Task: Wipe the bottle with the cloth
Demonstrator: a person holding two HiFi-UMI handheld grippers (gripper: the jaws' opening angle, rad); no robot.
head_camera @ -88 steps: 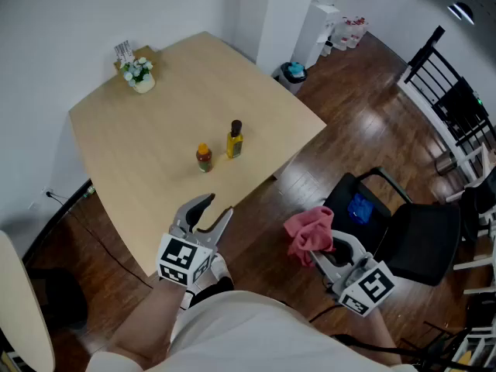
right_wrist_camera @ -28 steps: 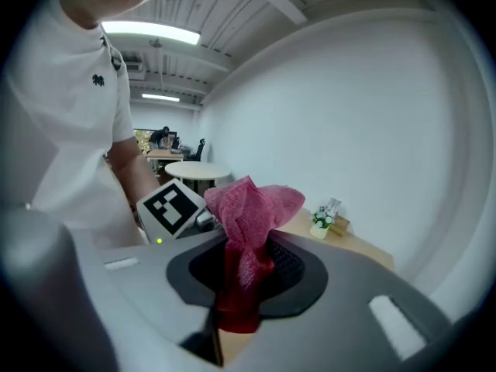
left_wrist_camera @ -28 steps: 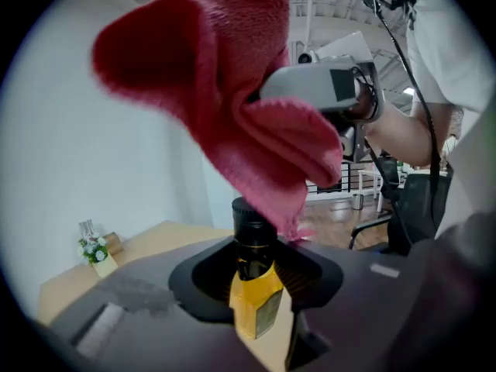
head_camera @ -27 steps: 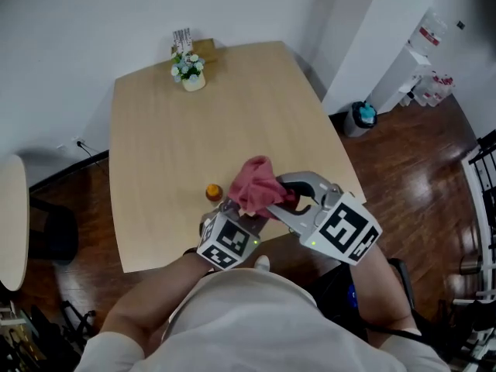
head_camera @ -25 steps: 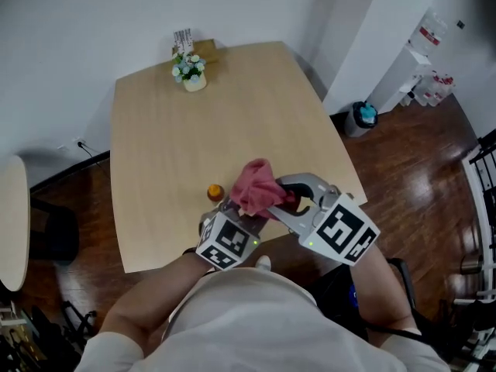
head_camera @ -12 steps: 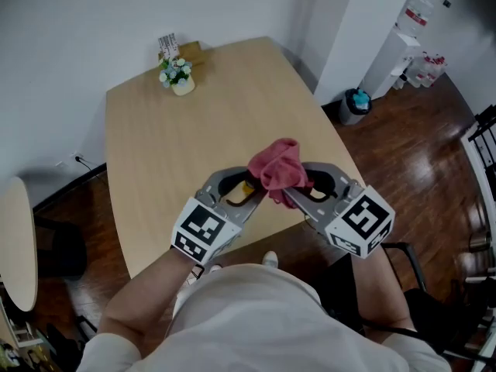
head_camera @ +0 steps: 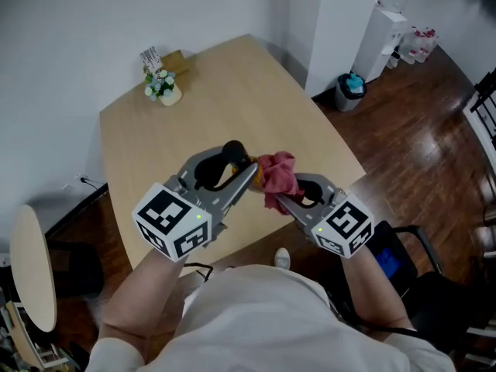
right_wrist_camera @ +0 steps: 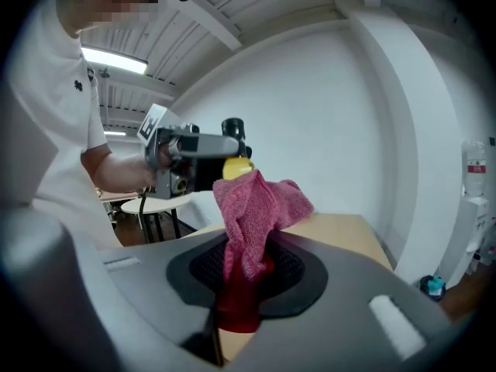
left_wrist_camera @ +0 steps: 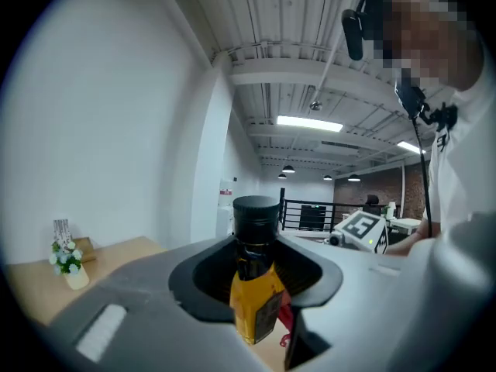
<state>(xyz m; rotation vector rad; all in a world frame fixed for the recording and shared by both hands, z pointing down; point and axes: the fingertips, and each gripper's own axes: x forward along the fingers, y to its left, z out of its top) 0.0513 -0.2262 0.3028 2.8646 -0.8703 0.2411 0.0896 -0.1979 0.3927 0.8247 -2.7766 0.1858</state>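
Observation:
A small yellow bottle [head_camera: 243, 163] with a black cap is held upright above the table, with my left gripper [head_camera: 239, 173] shut on its body. In the left gripper view the bottle [left_wrist_camera: 254, 301] stands between the jaws, cap on top. My right gripper [head_camera: 288, 198] is shut on a bunched red cloth [head_camera: 275, 177], whose upper folds lie against the bottle's right side. In the right gripper view the cloth [right_wrist_camera: 254, 208] rises from the jaws toward the bottle [right_wrist_camera: 236, 167] and the left gripper [right_wrist_camera: 194, 157].
The light wooden table [head_camera: 155, 138] lies below, with a small flower pot [head_camera: 163, 90] at its far corner. A white dispenser [head_camera: 384, 22] and a bin [head_camera: 347, 90] stand on the wood floor at the right. A round table [head_camera: 31, 277] shows at the left, a black chair [head_camera: 407, 258] at the lower right.
The left gripper has lifted the bottle higher and to the left. The right gripper has followed with the cloth, which stays against the bottle. The orange-capped bottle is no longer in sight.

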